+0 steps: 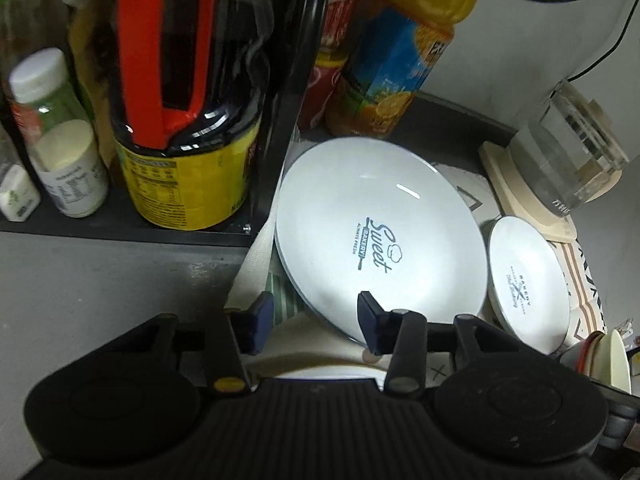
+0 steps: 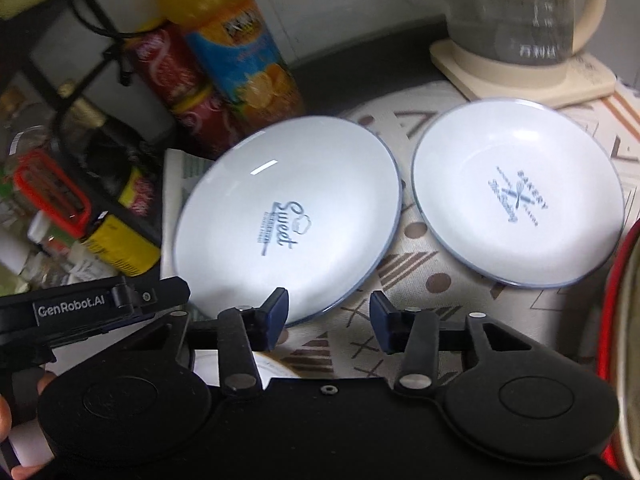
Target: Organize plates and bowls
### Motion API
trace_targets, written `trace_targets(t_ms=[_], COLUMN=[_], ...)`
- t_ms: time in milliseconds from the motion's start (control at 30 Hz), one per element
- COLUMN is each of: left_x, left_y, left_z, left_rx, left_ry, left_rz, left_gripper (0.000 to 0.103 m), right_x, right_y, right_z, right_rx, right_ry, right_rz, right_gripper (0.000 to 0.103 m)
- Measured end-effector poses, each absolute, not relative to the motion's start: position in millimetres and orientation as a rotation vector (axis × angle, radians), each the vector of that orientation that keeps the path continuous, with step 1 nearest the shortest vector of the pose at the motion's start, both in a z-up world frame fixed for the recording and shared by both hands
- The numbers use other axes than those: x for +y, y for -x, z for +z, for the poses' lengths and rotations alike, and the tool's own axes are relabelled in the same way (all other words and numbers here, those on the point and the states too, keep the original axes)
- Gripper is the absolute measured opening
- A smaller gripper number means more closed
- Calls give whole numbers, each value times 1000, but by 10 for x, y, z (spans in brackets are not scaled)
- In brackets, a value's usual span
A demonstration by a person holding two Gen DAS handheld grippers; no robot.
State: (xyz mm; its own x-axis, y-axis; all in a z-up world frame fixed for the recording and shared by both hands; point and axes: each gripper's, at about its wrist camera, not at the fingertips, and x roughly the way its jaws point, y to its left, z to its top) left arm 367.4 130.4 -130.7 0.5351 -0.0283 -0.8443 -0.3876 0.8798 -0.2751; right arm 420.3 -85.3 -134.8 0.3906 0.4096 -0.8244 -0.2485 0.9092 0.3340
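Both claws spread apart and empty, left claw (image 1: pixel 316 322) and right claw (image 2: pixel 329 320) near large Sweet plate (image 2: pixel 286 216), smaller Bakery plate (image 2: pixel 516 196) beside it on patterned cloth (image 2: pixel 420 280)

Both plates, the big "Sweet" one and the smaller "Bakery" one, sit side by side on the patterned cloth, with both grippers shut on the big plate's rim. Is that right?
Not quite. The right wrist view shows the right gripper open and empty, and the left wrist view shows the left gripper open too. The "Sweet" plate and the "Bakery" plate do sit side by side on the patterned cloth.
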Motion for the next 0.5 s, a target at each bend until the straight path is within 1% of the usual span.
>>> trace_targets(t_ms=[200,267,433,500], left_x=[1356,1344,1346,1368], left_y=[-3794,-3840,-3929,-3934], left_z=[-1479,-1521,-1591,-1626], left_rx=[1027,1033,1056,1064], left_ry=[508,512,529,536], left_rz=[224,212,214,210], left_gripper=[33,28,24,22], right_x=[-815,-814,-815,-803], right_y=[-4290,-4329,-4418,-4451], right_z=[-1514,-1553,-1627,-1650], right_rx=[1116,1121,1131,1137], right_ry=[-190,-199,-219,-222], right_rz=[387,381,378,374], right_gripper=[34,30,22,22])
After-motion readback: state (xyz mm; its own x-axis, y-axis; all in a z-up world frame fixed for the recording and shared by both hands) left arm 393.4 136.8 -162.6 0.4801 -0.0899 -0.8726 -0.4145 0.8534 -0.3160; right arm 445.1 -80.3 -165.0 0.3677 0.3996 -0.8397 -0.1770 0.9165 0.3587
